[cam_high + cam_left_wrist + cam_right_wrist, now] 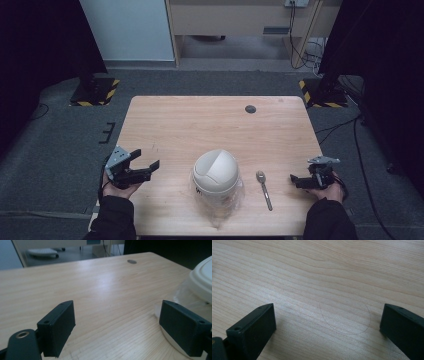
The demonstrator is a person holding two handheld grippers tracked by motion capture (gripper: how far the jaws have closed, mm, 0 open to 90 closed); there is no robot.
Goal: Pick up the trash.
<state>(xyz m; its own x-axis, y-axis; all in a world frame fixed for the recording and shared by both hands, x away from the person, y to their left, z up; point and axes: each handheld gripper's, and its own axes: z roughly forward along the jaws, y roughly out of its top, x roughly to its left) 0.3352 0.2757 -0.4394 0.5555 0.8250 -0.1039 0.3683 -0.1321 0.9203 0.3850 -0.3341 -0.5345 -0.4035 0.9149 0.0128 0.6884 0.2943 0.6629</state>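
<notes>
A white domed lid sits on a clear plastic container (pixel 216 175) at the near middle of the wooden table (pixel 210 125). A metal spoon (pixel 263 189) lies just right of it, bowl pointing away. My left gripper (pixel 146 158) is held left of the container, open with nothing between its jaws. In the left gripper view the gripper (pixel 117 308) hovers low over bare wood, with the container (pixel 200 277) just beyond the right jaw. My right gripper (pixel 296 181) is near the table's right edge, right of the spoon. In the right gripper view it (pixel 327 315) stands open over bare wood.
A small dark round grommet (pixel 250 109) is set into the far right part of the tabletop. Grey carpet surrounds the table. Two dark stand bases with yellow-black tape (pixel 95 90) (pixel 322 92) flank the far corners.
</notes>
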